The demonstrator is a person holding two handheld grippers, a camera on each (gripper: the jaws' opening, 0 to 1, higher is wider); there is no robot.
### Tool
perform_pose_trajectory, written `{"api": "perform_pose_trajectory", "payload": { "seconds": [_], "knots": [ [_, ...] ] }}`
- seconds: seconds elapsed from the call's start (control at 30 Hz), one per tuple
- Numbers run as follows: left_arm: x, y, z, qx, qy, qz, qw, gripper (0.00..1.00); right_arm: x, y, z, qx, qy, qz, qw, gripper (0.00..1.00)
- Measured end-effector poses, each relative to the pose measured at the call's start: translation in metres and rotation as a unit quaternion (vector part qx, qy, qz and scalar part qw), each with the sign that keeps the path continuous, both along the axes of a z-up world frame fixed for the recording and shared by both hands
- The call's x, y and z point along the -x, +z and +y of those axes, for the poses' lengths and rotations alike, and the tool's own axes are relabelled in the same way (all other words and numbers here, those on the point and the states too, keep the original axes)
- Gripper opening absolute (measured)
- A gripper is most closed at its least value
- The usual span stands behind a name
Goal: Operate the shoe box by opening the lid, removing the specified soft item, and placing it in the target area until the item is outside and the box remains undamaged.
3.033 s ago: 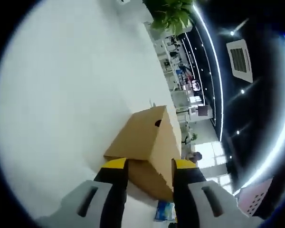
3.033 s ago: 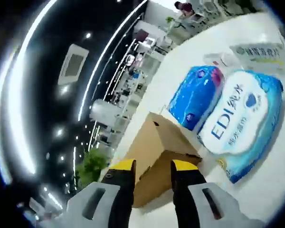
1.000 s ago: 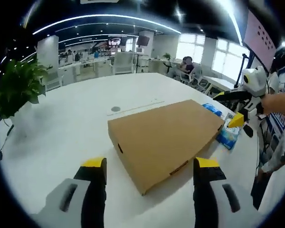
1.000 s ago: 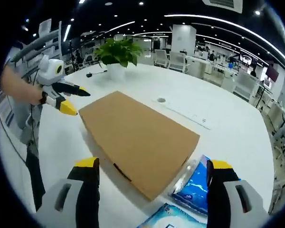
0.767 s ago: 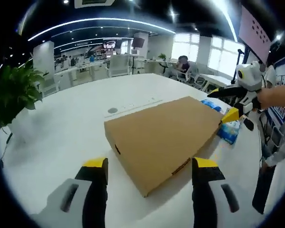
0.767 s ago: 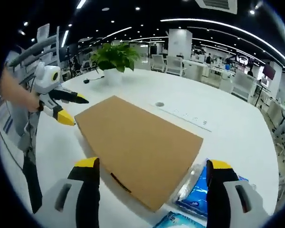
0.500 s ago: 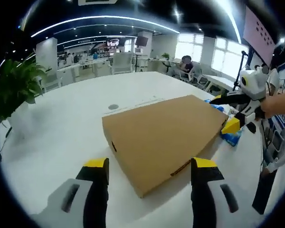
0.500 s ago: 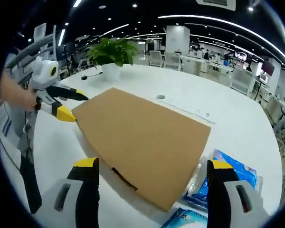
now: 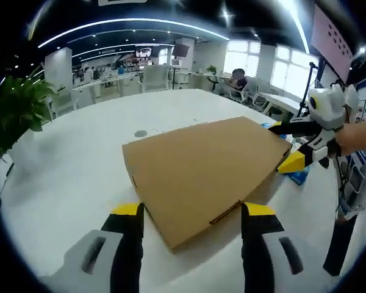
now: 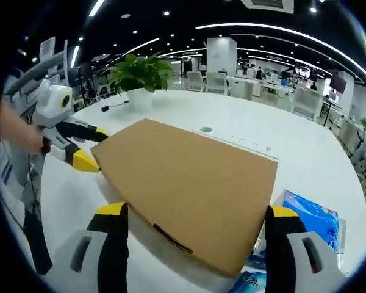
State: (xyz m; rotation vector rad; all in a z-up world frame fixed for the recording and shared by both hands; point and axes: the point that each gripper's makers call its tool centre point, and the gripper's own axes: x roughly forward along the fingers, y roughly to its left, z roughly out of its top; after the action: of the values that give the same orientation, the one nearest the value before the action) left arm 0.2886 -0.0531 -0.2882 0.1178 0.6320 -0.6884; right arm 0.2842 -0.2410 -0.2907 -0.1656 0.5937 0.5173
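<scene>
Cardboard shoe box (image 9: 201, 171) lid down, contents hidden; left tool (image 9: 192, 213), right tool (image 10: 195, 213) jaws apart.

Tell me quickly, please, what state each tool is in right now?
Left tool: open, holding nothing, jaws astride the near corner of the shoe box.
Right tool: open, holding nothing, jaws wide at the box's other end.

Left gripper (image 9: 195, 213) spread wide at the closed shoe box (image 9: 201, 168) near corner; right gripper (image 9: 296, 146) straddles the far corner, seemingly touching, blue packet (image 9: 299, 176) beyond.
</scene>
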Motion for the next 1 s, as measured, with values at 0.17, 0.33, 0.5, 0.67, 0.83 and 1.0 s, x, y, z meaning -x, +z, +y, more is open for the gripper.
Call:
{"api": "perform_pose_trajectory", "payload": {
  "seconds": [0.17, 0.33, 0.5, 0.67, 0.83, 1.0],
  "knots": [
    [0.001, -0.001, 0.000, 0.005, 0.008, 0.004, 0.9999, 0.64, -0.001, 0.000, 0.000, -0.002, 0.002, -0.013, 0.9999, 0.94],
    [0.004, -0.006, -0.001, 0.017, 0.031, 0.035, 0.9988, 0.64, -0.001, 0.000, -0.001, 0.001, 0.004, -0.015, 0.9999, 0.93],
    [0.004, -0.006, 0.000, 0.017, 0.028, 0.034, 0.9989, 0.64, 0.001, 0.001, -0.002, -0.009, 0.007, -0.018, 0.9998, 0.91],
    [0.007, -0.006, 0.001, 0.017, 0.030, 0.019, 0.9992, 0.65, 0.003, 0.002, -0.001, -0.010, 0.006, -0.018, 0.9998, 0.92],
    [0.009, -0.006, 0.001, 0.015, 0.031, 0.020, 0.9992, 0.64, 0.005, 0.001, 0.004, -0.010, 0.000, -0.022, 0.9997, 0.96],
    [0.010, -0.006, 0.002, 0.018, 0.030, 0.017, 0.9992, 0.64, 0.006, 0.002, 0.004, -0.011, -0.004, -0.023, 0.9997, 0.95]
  ]
}}
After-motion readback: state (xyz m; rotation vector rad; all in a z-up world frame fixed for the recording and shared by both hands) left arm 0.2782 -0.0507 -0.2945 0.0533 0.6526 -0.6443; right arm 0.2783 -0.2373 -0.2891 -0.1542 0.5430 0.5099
